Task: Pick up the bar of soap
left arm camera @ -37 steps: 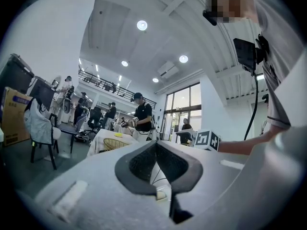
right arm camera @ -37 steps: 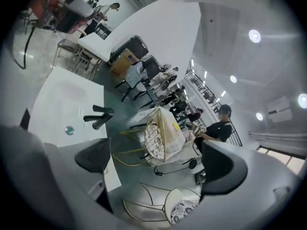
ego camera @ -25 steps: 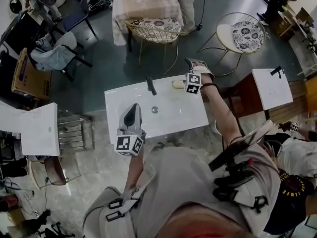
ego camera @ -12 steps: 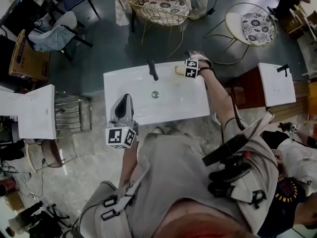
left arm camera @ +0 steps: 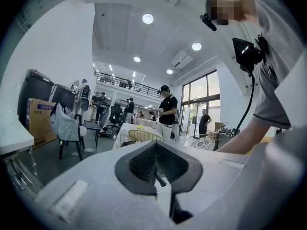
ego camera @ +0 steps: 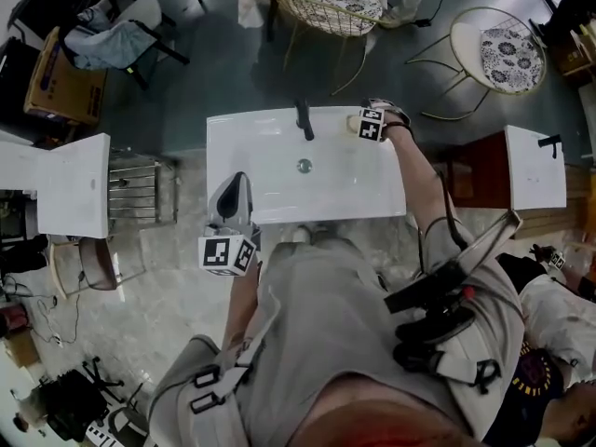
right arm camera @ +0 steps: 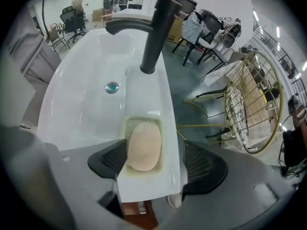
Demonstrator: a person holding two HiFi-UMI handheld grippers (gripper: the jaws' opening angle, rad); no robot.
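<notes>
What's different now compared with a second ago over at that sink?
The right tongs have dropped over the bar of soap in its recess at the back corner of the sink, and their jaws have just been closing; the soap sits between them, not yet gripped. The soap, tap and shut left tongs stayed roughly put.

Head view doesn't show the pale oval bar of soap (right arm camera: 144, 146) at all, since the grey right tool (ego camera: 371, 124) and its marker cube sit right over it. The tool's jaws have just been closing with the soap between them. The left pad overlaps the soap's edge, so contact there is hard to call. The near end of the white ceramic sink (right arm camera: 81, 104) vanishes under the tool body. The gold wire chair (ego camera: 326, 3) is cut off up top.
</notes>
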